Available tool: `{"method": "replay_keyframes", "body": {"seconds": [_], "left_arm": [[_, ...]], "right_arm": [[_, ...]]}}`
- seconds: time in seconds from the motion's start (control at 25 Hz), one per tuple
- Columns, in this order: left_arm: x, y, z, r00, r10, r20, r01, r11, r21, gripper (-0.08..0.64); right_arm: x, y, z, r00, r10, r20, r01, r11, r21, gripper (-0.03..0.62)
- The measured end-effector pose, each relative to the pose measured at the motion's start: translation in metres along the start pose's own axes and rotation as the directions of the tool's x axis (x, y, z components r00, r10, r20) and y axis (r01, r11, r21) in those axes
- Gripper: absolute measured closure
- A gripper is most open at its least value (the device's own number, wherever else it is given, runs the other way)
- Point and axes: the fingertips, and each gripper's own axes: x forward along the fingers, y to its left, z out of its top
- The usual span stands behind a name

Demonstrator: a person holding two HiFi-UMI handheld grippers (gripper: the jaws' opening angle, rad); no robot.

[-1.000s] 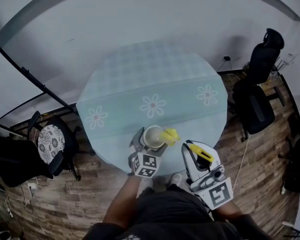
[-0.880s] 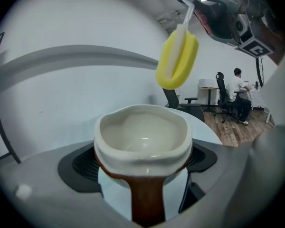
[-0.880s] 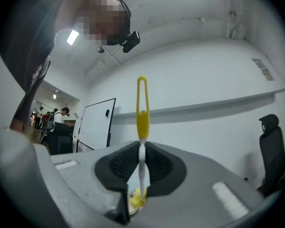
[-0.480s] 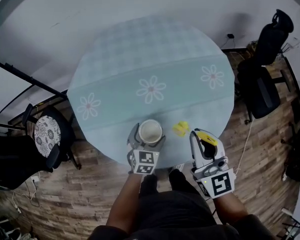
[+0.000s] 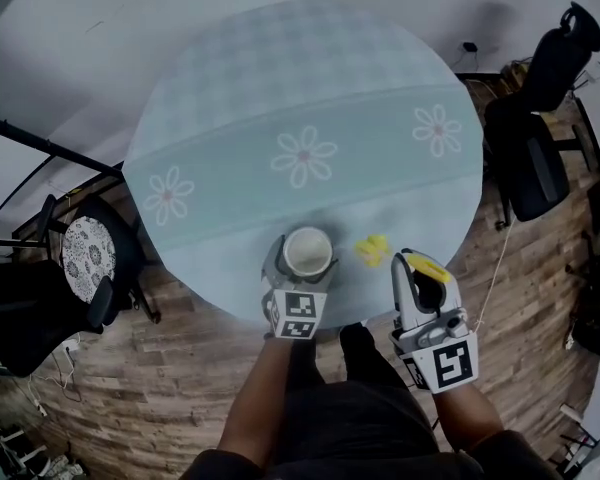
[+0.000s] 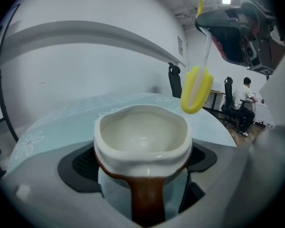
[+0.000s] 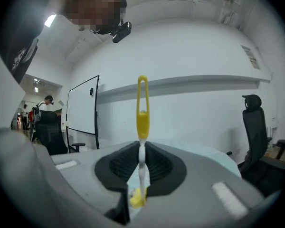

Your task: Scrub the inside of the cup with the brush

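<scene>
A white cup (image 5: 307, 251) with a brown outside and brown handle (image 6: 145, 198) sits between the jaws of my left gripper (image 5: 302, 263), which is shut on it. The cup is upright over the near edge of the table, and its pale inside (image 6: 140, 129) looks empty. My right gripper (image 5: 413, 268) is shut on a yellow brush. In the right gripper view (image 7: 141, 167) its thin white stem (image 7: 141, 163) is pinched between the pads and the looped handle end (image 7: 142, 106) stands up. The brush head (image 5: 372, 250) hangs just right of the cup, apart from it (image 6: 196, 89).
The round table (image 5: 305, 88) has a pale blue cloth with daisy prints. Black office chairs (image 5: 540, 158) stand at the right, and a chair with a patterned cushion (image 5: 85, 268) at the left. The floor is wood planks. People sit far off in the room (image 6: 247, 99).
Both grippers have sunk toward the table. The brush head, at the cup's rim a second ago, now hangs clear of it to the right.
</scene>
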Motion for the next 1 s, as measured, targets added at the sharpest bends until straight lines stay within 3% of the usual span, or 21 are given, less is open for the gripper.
{"method": "replay_keyframes", "body": {"seconds": [0.64, 1.0], "left_arm": [[0.018, -0.016, -0.028, 0.997, -0.033, -0.064, 0.033, 0.999, 0.009, 0.023], [0.021, -0.018, -0.031, 0.993, -0.062, -0.096, 0.064, 0.998, 0.019, 0.02]], "right_arm": [[-0.001, 0.002, -0.015, 1.0, 0.018, -0.011, -0.017, 0.999, 0.027, 0.557], [-0.004, 0.004, -0.005, 0.999, 0.013, 0.03, -0.014, 0.999, 0.031, 0.557]]}}
